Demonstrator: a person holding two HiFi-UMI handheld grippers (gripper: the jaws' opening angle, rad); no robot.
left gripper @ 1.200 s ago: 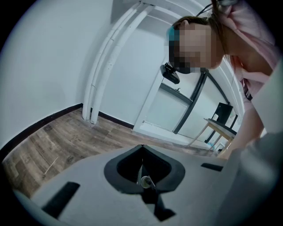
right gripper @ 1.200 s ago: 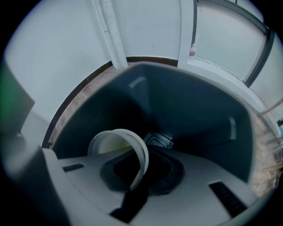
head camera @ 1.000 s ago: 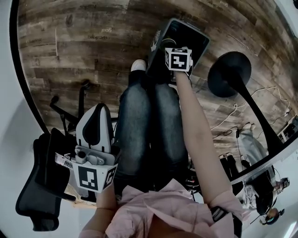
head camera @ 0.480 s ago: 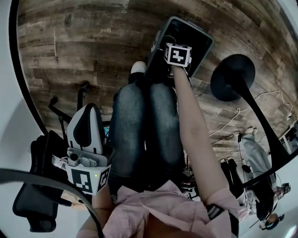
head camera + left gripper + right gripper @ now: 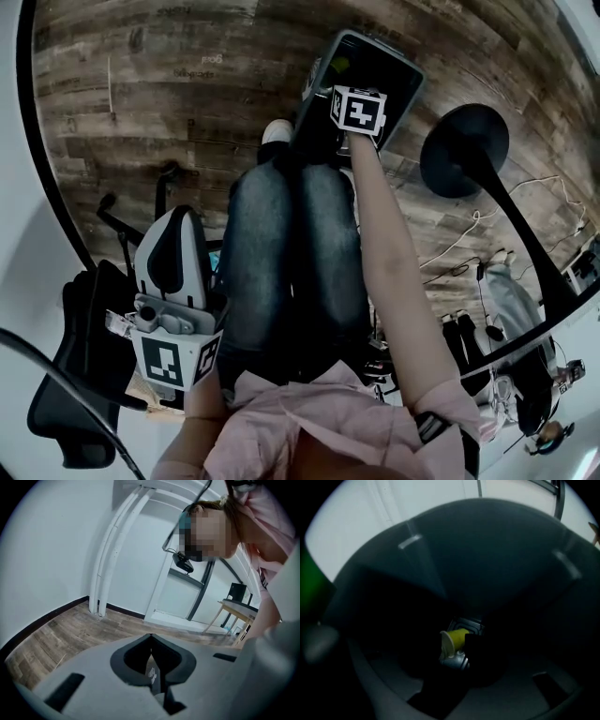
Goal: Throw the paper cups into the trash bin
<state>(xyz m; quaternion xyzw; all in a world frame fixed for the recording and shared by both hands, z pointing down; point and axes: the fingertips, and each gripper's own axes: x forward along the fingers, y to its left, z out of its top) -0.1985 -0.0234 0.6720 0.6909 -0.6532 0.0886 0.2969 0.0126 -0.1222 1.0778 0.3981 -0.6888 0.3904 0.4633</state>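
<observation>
The black trash bin (image 5: pixel 405 73) stands on the wood floor ahead of the person's feet. My right gripper (image 5: pixel 356 111) reaches down into its mouth. In the right gripper view the bin's dark wall (image 5: pixel 487 550) fills the picture. Far down at its bottom a small yellow paper cup (image 5: pixel 455 638) lies on its side against something silvery, seen between the parted jaws, which hold nothing. My left gripper (image 5: pixel 174 281) hangs by the person's left side, away from the bin. Its jaws (image 5: pixel 151 660) are shut, with nothing between them.
The round black base of a stand (image 5: pixel 464 150) sits right of the bin, with cables (image 5: pixel 525 199) trailing past it. A black office chair (image 5: pixel 80 375) is at lower left. The person's legs (image 5: pixel 291 253) stand between the grippers. Pipes run up a white wall (image 5: pixel 110 559).
The left gripper has shifted slightly left and closer to the body. The right gripper has stayed over the bin's mouth.
</observation>
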